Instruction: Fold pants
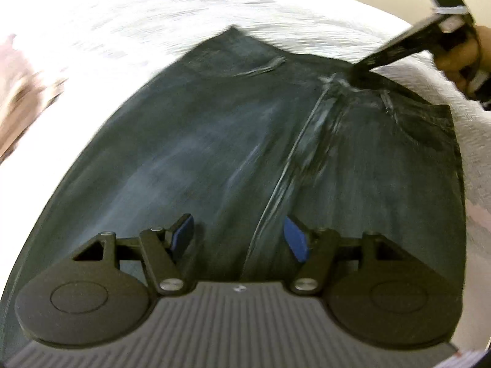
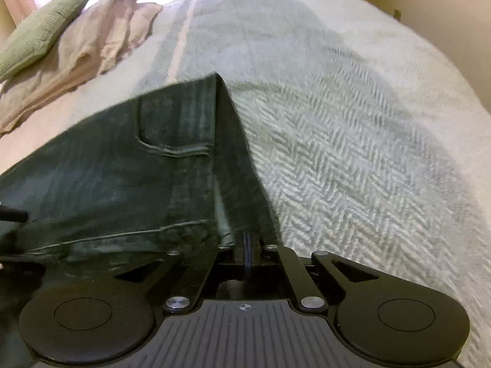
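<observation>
The dark jeans (image 1: 214,141) lie spread on a pale herringbone blanket (image 2: 353,128) over a bed. The left gripper (image 1: 237,236) hangs over the denim with its blue-padded fingers (image 1: 294,237) released and wide apart, a long seam running up between them. The right gripper (image 2: 247,251) has its fingers clenched on the waistband edge of the jeans, the fabric lifted into a ridge just ahead of the tips. Beyond and left of those fingers sit a green pillow (image 2: 43,24) and beige pillows (image 2: 92,46)
</observation>
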`<state>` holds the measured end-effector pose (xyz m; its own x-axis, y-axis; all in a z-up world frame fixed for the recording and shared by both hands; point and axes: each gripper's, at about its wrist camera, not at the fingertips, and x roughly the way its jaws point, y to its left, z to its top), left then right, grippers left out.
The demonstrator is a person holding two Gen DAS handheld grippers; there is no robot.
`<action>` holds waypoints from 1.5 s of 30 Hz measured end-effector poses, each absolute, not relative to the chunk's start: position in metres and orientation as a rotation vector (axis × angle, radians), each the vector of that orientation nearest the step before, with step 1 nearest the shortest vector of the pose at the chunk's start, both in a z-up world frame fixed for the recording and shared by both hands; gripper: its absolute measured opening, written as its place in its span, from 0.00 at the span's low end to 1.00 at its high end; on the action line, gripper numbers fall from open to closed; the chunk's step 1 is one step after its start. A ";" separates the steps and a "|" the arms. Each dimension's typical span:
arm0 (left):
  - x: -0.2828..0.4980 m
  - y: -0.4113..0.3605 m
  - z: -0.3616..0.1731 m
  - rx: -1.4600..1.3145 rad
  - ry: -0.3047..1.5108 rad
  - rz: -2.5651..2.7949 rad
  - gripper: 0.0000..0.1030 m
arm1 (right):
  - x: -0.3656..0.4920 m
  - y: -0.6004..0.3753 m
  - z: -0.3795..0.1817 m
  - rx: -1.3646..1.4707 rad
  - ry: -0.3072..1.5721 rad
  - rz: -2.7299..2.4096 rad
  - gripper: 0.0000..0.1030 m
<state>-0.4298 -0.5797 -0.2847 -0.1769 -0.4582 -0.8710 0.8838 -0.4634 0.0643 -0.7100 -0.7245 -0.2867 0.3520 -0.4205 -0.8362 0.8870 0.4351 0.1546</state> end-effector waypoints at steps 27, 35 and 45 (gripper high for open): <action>-0.131 -0.128 -0.164 0.877 0.878 -1.204 0.76 | -0.502 -0.339 -0.139 0.709 0.902 -0.900 0.72; -0.109 -0.059 -0.155 0.783 0.952 -1.079 0.88 | -0.469 -0.303 -0.138 0.600 1.058 -0.820 0.74; -0.119 -0.066 -0.154 0.779 0.976 -1.089 0.90 | -0.496 -0.296 -0.152 0.625 1.144 -0.861 0.74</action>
